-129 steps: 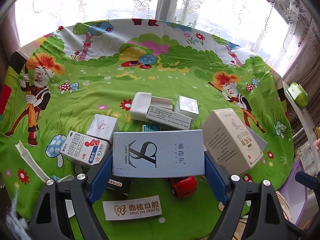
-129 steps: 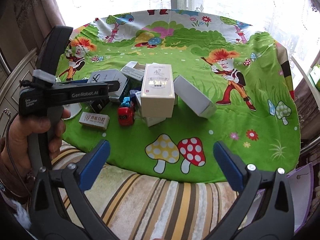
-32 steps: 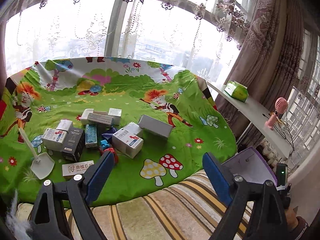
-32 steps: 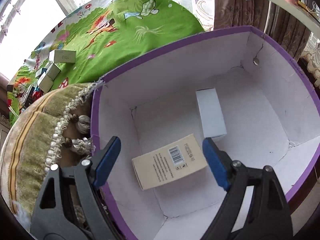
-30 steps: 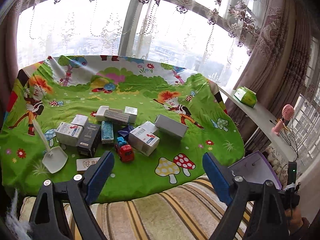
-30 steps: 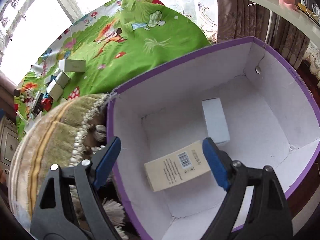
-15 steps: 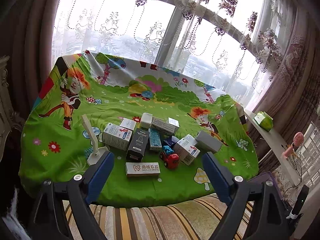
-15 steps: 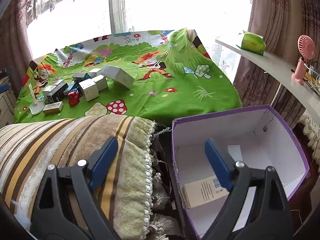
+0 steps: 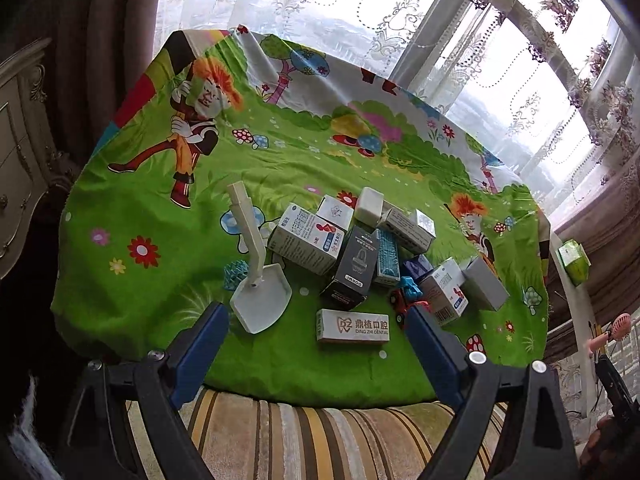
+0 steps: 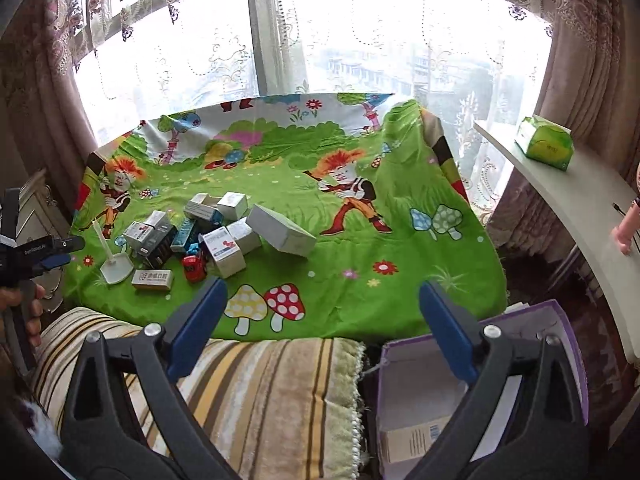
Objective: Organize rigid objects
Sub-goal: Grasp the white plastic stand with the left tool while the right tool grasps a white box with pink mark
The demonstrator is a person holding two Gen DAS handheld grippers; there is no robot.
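Gaping empty, both tongs.

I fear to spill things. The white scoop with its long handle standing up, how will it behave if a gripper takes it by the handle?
The scoop looks like thin plastic: probably light and stiff. With its handle tilted upward, it may swing or tip.
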